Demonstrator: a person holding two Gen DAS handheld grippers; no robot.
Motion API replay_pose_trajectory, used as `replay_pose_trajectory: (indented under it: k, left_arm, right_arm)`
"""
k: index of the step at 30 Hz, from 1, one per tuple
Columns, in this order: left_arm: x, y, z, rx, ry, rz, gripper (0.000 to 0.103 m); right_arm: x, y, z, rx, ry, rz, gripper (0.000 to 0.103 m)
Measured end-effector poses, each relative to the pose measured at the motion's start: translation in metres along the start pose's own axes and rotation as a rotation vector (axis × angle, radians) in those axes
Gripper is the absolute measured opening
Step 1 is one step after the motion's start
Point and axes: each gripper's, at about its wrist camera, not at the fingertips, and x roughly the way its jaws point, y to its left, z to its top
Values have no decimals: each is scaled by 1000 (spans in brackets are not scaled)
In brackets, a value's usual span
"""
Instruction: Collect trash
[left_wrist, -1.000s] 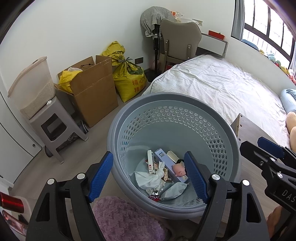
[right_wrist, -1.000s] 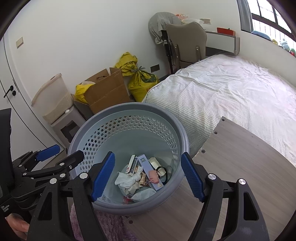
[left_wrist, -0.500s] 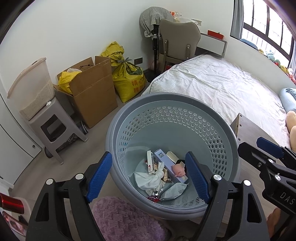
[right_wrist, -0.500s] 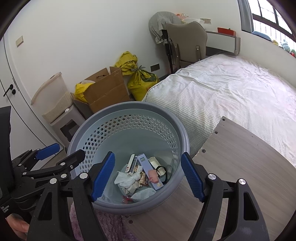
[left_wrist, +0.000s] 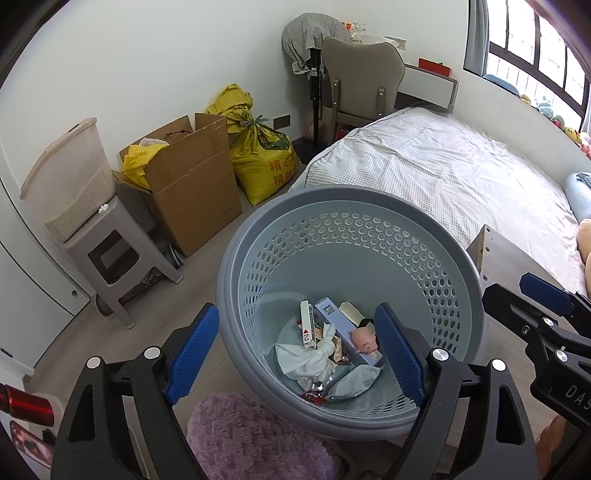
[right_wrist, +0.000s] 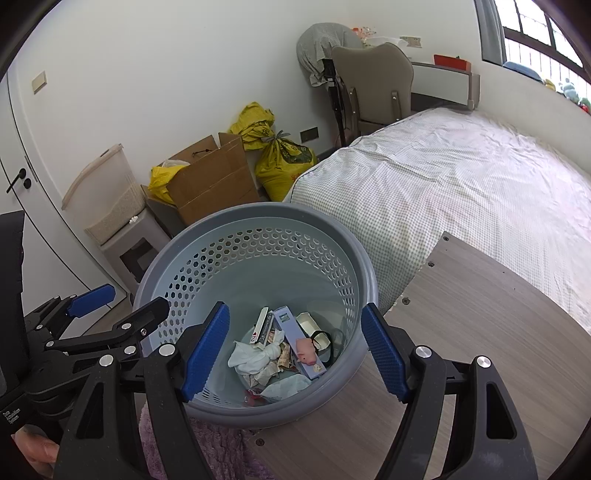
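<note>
A grey-blue perforated basket (left_wrist: 231, 266) (right_wrist: 369, 280) stands below both grippers. At its bottom lie a crumpled white tissue (left_wrist: 301, 360) (right_wrist: 247, 356), a playing card (left_wrist: 306, 326), a long blue-and-white box (left_wrist: 332, 319) (right_wrist: 291, 328), a pink pig toy (left_wrist: 364, 338) (right_wrist: 306, 350) and a pale wrapper (left_wrist: 354, 380). My left gripper (left_wrist: 295, 310) (right_wrist: 135, 299) hangs over the basket's near left rim; its jaws are opening and nothing is between the pads. My right gripper (right_wrist: 295, 312) (left_wrist: 517, 291) hovers over the near right side, open and holding nothing.
The basket rests on a wooden board (right_wrist: 480, 332) beside a checked bed (right_wrist: 461, 177). A purple fluffy mat (left_wrist: 251, 435) lies just below it. A cardboard box (left_wrist: 192, 184), yellow sacks (left_wrist: 266, 162), a stool with a plastic tub (left_wrist: 110, 254) and a chair (left_wrist: 362, 81) line the wall.
The left gripper's jaws have spread a little wider. Neither hand has shifted, and the trash in the basket lies as before.
</note>
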Motion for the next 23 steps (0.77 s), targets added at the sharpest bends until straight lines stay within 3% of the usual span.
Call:
replay_pose_trajectory:
  k: [23]
  left_arm:
    - [-1, -1, -1, -9, -7, 16, 82]
  right_arm:
    - [3, 0, -1, 1, 8, 13, 72]
